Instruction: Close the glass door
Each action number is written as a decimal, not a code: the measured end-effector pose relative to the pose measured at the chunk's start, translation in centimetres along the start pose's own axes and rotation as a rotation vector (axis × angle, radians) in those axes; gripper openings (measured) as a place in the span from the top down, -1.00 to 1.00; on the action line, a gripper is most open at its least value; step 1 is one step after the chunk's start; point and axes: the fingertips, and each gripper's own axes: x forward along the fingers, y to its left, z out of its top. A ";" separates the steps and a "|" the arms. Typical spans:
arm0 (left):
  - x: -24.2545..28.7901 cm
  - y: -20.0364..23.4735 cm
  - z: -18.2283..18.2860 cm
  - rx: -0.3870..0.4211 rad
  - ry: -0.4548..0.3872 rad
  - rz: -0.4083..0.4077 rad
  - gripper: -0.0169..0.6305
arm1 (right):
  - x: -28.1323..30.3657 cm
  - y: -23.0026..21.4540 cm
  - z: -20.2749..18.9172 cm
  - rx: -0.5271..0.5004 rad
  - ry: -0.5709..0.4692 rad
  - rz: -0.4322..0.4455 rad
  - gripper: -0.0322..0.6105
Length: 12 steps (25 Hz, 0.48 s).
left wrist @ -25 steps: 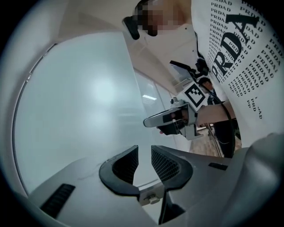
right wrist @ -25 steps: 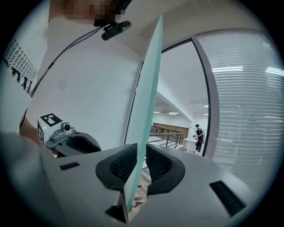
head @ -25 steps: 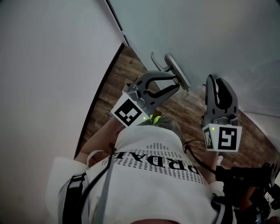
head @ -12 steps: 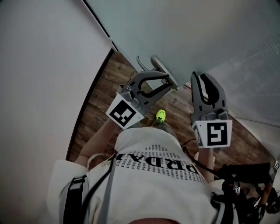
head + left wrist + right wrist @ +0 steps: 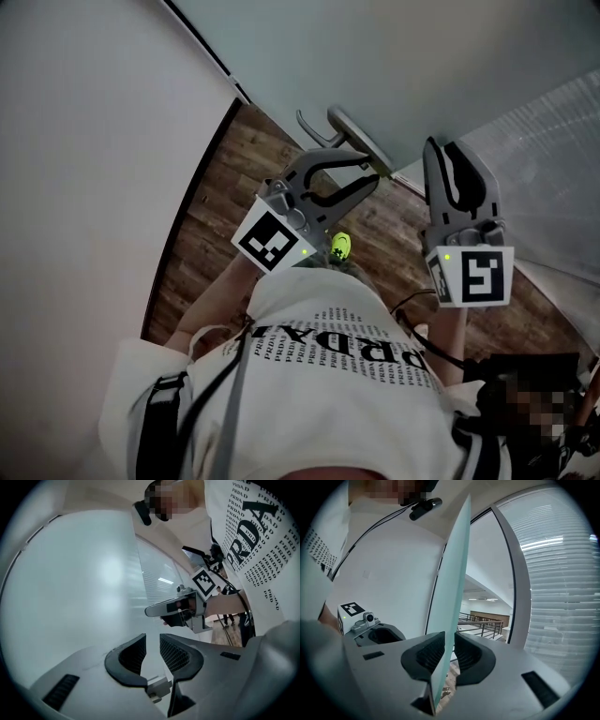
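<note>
The frosted glass door (image 5: 422, 56) fills the top of the head view, with its silver lever handle (image 5: 352, 131) just beyond my left gripper (image 5: 375, 169). That gripper's jaws (image 5: 152, 641) face the pane (image 5: 84, 588) with a narrow gap and nothing between them. The handle (image 5: 164, 607) shows farther along the pane. My right gripper (image 5: 453, 150) is at the door's free edge. In the right gripper view the pane's edge (image 5: 454, 573) runs between the pads, and the gripper (image 5: 449, 639) is shut on it.
A white wall (image 5: 84, 187) stands at the left, over dark wood flooring (image 5: 234, 178). A glazed panel with blinds (image 5: 562, 573) and its grey frame (image 5: 520, 597) stand right of the door edge. A railing (image 5: 483, 620) shows through the gap. A yellow-green shoe (image 5: 340, 245) is below.
The door edge, held in my right gripper, has swung toward the blinds panel and its frame, which now fill more of the right gripper view. The left gripper stays by the handle.
</note>
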 end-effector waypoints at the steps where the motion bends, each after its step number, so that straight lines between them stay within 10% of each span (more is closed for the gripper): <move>1: 0.2 0.0 0.0 -0.003 -0.006 -0.004 0.66 | 0.0 -0.3 -0.2 0.002 0.001 -0.012 0.75; 12: 3.4 1.2 1.3 0.021 -0.090 -0.047 0.66 | -0.4 -2.2 -1.6 -0.019 0.014 -0.112 0.74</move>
